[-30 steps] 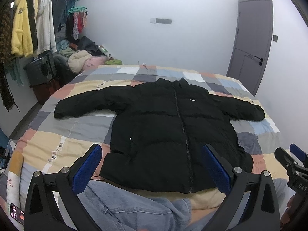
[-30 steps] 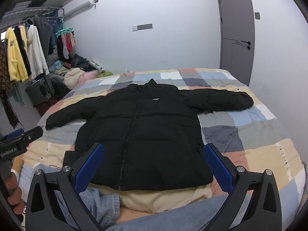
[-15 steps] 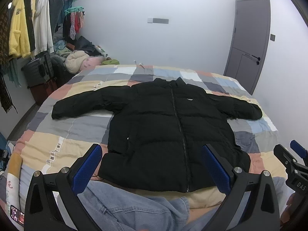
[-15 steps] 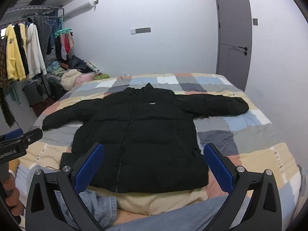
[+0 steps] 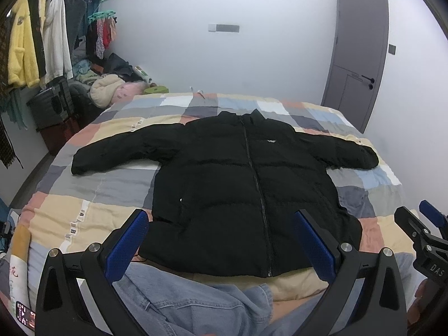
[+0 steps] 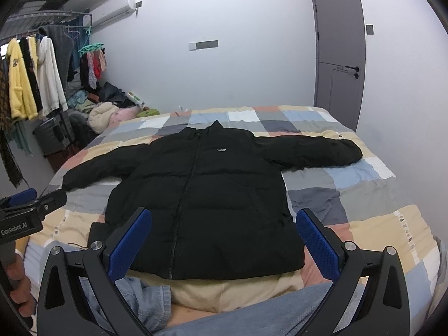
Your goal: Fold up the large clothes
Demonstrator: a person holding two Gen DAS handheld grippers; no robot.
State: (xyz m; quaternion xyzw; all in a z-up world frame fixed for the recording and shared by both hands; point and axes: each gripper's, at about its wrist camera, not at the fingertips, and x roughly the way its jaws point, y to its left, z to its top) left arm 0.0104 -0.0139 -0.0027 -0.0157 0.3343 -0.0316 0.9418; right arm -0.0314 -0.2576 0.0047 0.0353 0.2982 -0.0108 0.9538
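A black puffer jacket lies flat and zipped on the patchwork bedspread, front up, both sleeves spread sideways. My left gripper hangs open above the near edge of the bed, short of the jacket's hem, with nothing between its blue pads. My right gripper is open too, at about the same distance before the hem, empty. Each gripper shows at the edge of the other's view.
Blue denim clothing lies at the bed's near edge below the grippers. A clothes rack with hanging garments, a black suitcase and a pile of clothes fill the left side. A grey door stands at the back right.
Both grippers have drawn back and risen a little, so the jacket sits slightly farther off in both views. The jacket has not moved and both grippers stay open.
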